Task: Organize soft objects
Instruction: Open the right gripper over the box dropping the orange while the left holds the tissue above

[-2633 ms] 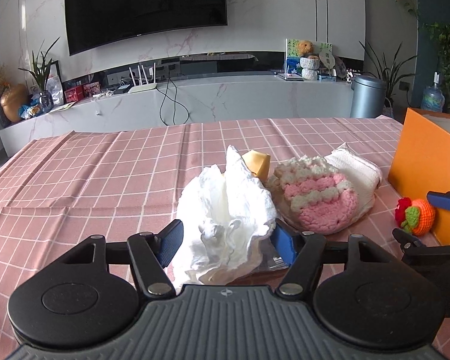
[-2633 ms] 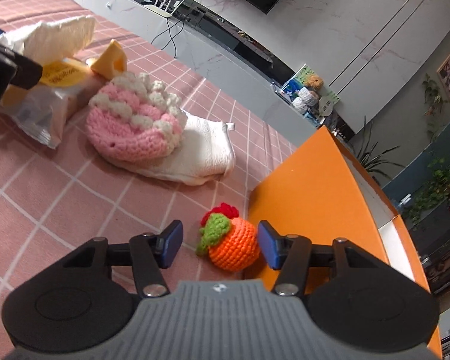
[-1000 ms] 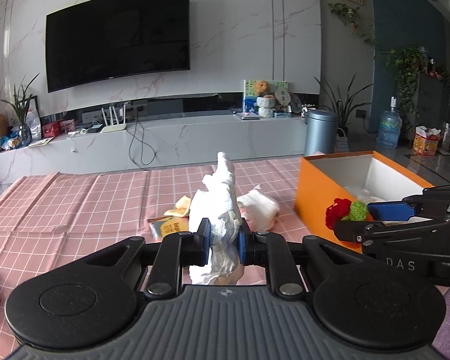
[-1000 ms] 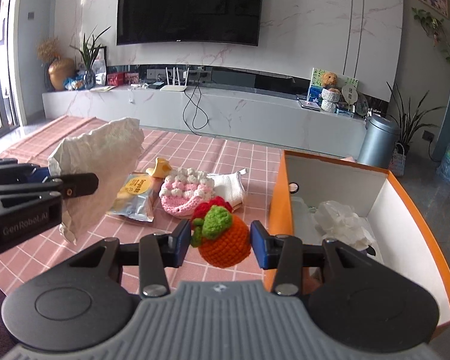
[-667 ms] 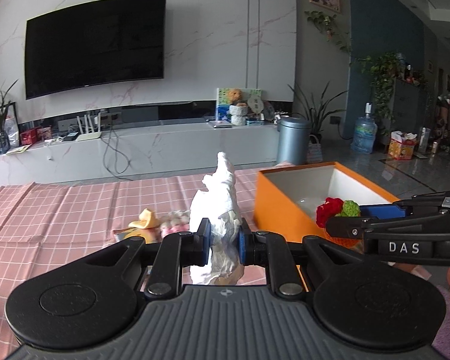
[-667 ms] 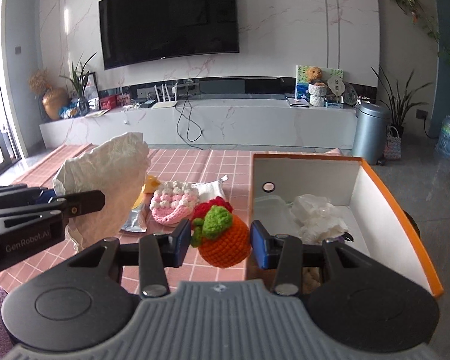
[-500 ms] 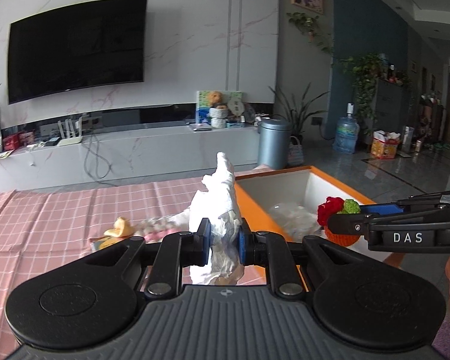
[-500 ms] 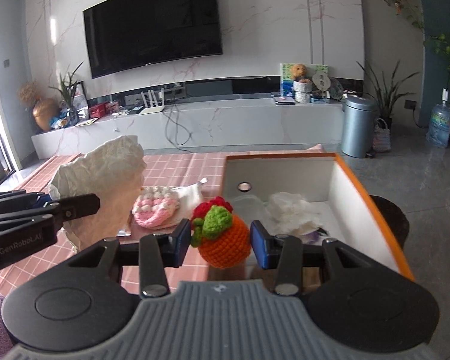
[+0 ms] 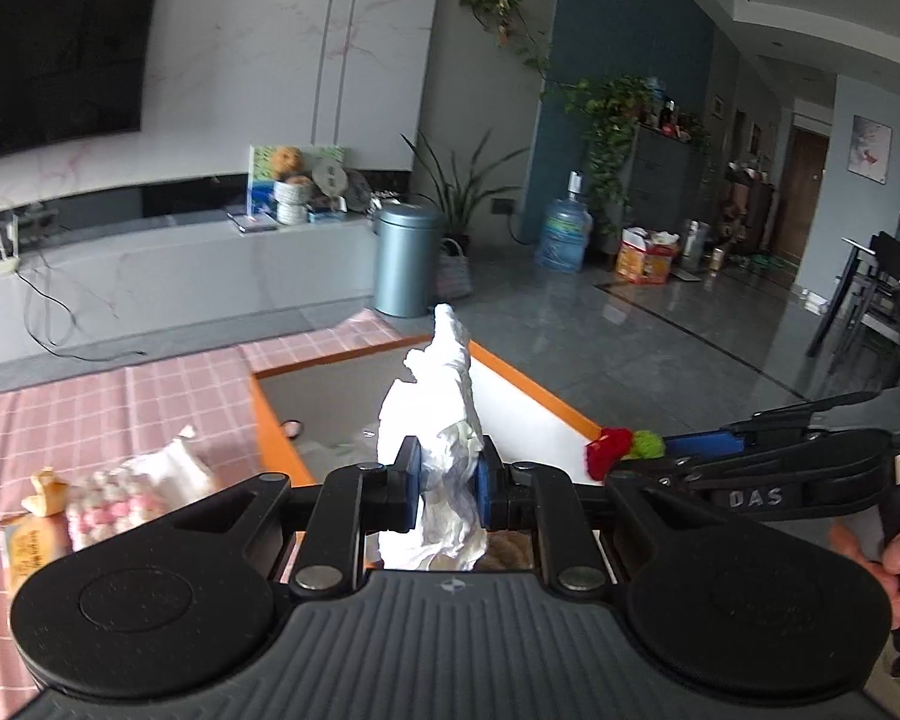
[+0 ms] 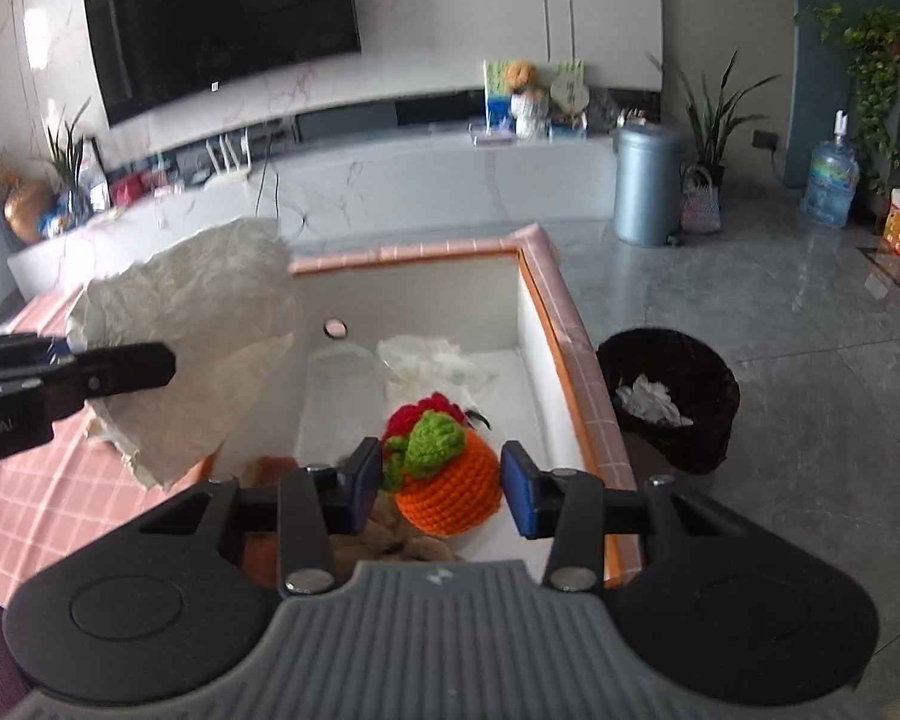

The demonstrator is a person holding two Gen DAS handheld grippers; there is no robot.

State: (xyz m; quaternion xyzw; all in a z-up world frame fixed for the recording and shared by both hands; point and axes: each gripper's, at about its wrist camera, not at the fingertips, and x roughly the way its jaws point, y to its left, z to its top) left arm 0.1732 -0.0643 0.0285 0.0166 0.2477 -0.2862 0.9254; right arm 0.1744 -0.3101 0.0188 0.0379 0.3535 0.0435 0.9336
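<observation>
My left gripper (image 9: 447, 489) is shut on a crumpled white tissue (image 9: 435, 408) and holds it above the orange box (image 9: 555, 399). My right gripper (image 10: 441, 486) is shut on an orange crocheted fruit (image 10: 447, 477) with green and red top, held over the box's white inside (image 10: 528, 336). The box holds a white tissue (image 10: 429, 360) and a plush shape under my right gripper. The tissue also shows at left in the right wrist view (image 10: 192, 342). The fruit's red and green top shows in the left wrist view (image 9: 621, 450).
On the pink checked tablecloth (image 9: 90, 414) left of the box lie a pink-and-white crocheted piece (image 9: 111, 513) on a white cloth (image 9: 177, 468), a yellow packet (image 9: 27, 546) and a yellow wedge (image 9: 45, 489). A black bin (image 10: 669, 396) stands on the floor right of the table.
Both grippers have swung right and forward with their loads, from beside the box to over its inside. The right gripper now looks down into the box.
</observation>
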